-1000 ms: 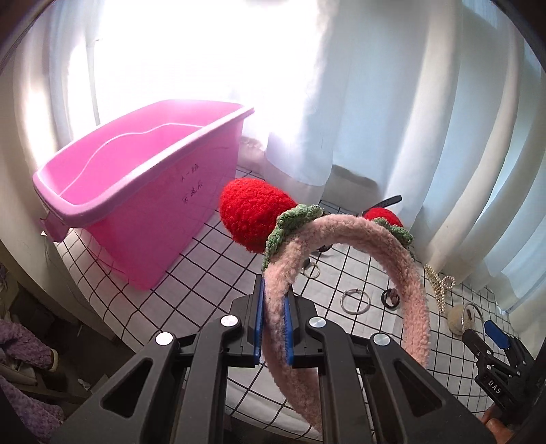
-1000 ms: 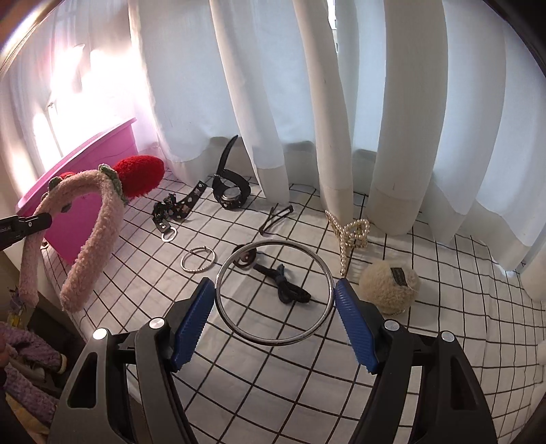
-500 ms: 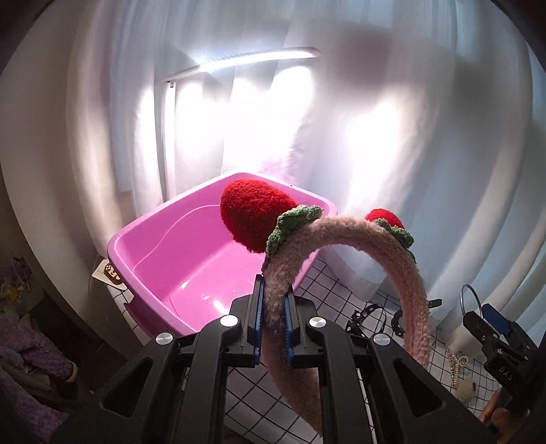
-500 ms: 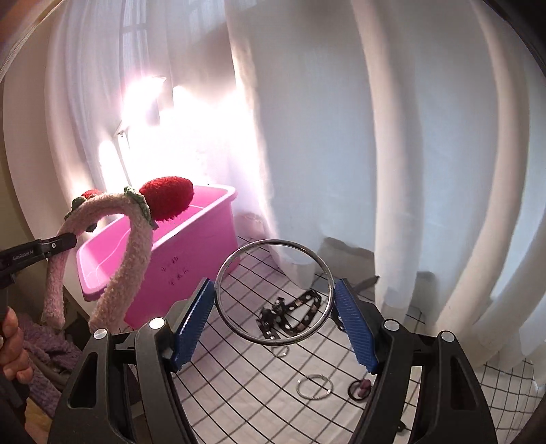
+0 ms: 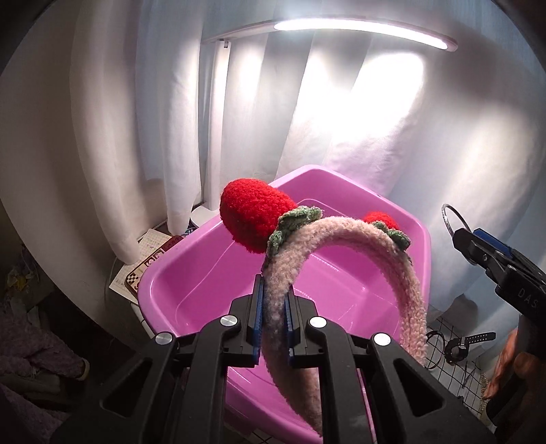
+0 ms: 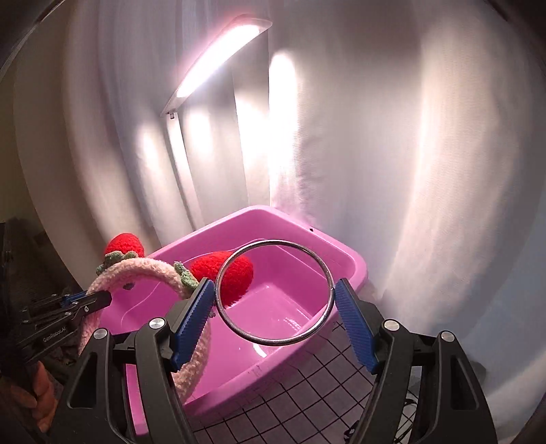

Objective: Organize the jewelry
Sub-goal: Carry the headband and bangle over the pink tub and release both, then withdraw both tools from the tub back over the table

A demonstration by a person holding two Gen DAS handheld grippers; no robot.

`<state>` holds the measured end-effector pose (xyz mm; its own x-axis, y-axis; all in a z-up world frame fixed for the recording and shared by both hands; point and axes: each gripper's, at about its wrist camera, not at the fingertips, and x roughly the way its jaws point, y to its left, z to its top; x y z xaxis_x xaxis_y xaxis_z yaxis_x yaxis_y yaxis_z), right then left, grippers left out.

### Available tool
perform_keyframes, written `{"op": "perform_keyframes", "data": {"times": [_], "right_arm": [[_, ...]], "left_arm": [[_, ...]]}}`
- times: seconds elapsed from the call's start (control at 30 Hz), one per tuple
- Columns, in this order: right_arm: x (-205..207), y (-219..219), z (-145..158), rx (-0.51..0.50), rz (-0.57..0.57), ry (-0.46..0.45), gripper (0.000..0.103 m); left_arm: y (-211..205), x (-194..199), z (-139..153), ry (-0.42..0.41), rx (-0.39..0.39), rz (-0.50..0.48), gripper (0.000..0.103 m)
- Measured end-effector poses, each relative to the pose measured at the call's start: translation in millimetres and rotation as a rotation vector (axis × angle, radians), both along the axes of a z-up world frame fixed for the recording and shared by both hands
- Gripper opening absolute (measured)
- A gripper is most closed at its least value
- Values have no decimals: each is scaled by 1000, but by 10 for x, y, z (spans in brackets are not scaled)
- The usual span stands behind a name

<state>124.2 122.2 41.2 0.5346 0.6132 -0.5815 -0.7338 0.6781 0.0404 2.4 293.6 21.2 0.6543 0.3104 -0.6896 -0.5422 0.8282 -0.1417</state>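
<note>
A fuzzy pink headband with two red knitted strawberries is pinched at one end by my left gripper, which is shut on it. The band arches over the open pink plastic tub. In the right wrist view my right gripper holds a large metal ring across its width, both blue pads against the rim, above the tub. There the headband and left gripper hang over the tub's left side. The right gripper with the ring shows at the left view's right edge.
A lit desk lamp and white curtains stand behind the tub. The tub rests on a black-and-white grid cloth. Black straps and a pearl piece lie on it to the right. Papers lie left of the tub.
Both grippers have swung left and upward from over the jewelry on the cloth to above the pink tub, each keeping its hold on its item.
</note>
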Motion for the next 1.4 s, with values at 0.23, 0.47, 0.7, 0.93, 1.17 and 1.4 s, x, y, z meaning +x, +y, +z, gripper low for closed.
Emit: {"op": "perform_keyframes", "data": {"times": [0.23,0.47,0.7,0.93,1.17,1.4], "right_arm": [[436,565,-278,-150,56,117,70],[787,880,-606,-324,52,246,70],[823,1041,-826,-459,68,276,70],[944,1213,-943,-491,64,307,71],[984,1261,-906,-487,58,307,72],[908,1230,-820,-471,61,288,72]], "left_arm": [[177,287,-244,104,-41,-11,12],[270,438,-465,200,-80,-26,14],[302,513,-595,261,-116,-38,16],[312,502,-662,282,-129,-31,20],[182,458,-493,250,-48,-29,81],[154,383,-391,226,-43,-4,84]]}}
